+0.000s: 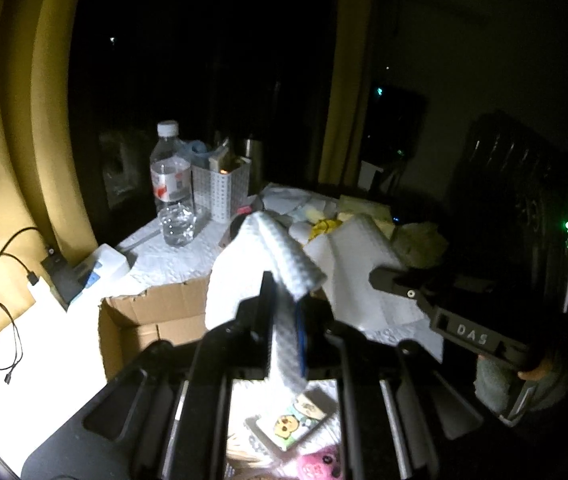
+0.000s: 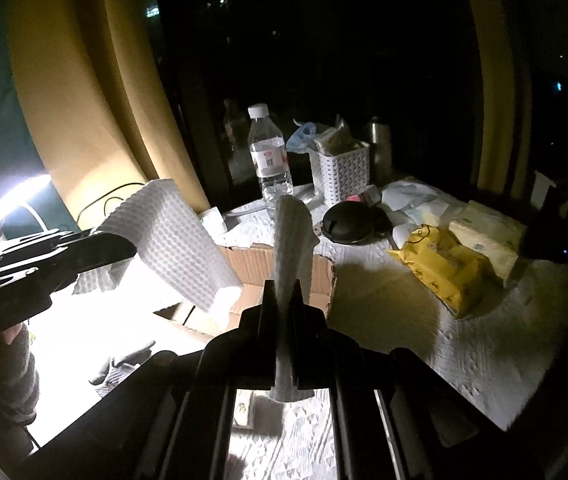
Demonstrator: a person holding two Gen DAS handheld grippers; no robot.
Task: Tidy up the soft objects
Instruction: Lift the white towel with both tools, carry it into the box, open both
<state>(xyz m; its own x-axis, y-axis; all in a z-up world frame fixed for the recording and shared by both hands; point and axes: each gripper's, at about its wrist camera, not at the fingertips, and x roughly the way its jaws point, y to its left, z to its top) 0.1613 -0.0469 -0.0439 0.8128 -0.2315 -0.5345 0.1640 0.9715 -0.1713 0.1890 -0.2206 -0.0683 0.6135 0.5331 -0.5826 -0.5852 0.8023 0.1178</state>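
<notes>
A white waffle-textured cloth is held up between the two tongs: the left tongs are closed on one end and the right tongs on the other, so the cloth hangs in the air between them above the open cardboard box. The most likely failure is judged to be a slip, since only a narrow edge is pinched at each end (the loose tail droops over the fingers in both wrist views), and an uneven pull could tear one corner free or let the cloth sag onto the box flap rather than inside. Farther back, the water bottle and the white basket could be knocked by a wide swing; the yellow packet lies well apart on the right.
</notes>
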